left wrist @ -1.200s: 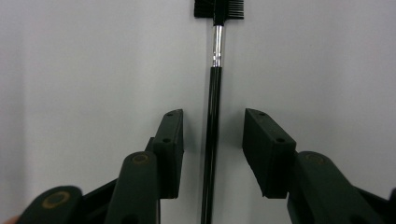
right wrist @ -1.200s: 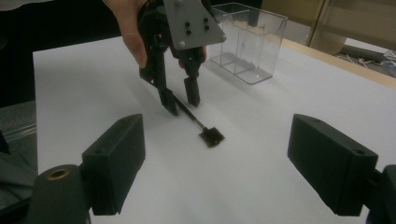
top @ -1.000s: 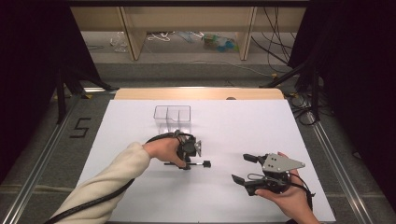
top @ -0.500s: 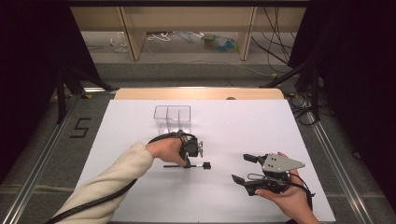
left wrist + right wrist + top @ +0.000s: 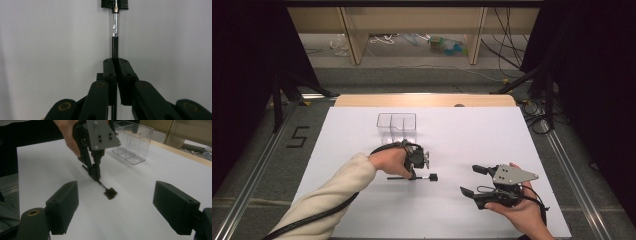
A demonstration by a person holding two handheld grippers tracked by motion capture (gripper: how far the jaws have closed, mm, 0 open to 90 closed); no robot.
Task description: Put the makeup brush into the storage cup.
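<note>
A thin black brush (image 5: 424, 177) with a silver neck and a small bristle head lies flat on the white table (image 5: 362, 125). My left gripper (image 5: 413, 175) points down at it, shut on the handle. In the left gripper view its pads (image 5: 115, 61) pinch the handle, and the brush (image 5: 115, 25) runs away from the jaws to its head. The right gripper view shows the left gripper (image 5: 95, 173) gripping the brush (image 5: 110, 193). My right gripper (image 5: 469, 180) rests to the right of the brush, open and holding nothing (image 5: 116, 202).
A clear plastic box (image 5: 397, 122) with compartments stands behind the left hand, seen also in the right gripper view (image 5: 132, 142). A wooden strip (image 5: 424, 100) edges the table's far side, with shelves and cables beyond it. Metal rails (image 5: 567, 165) run along both sides.
The left gripper's jaws have drawn together on the brush handle. Both hands have stayed where they were.
</note>
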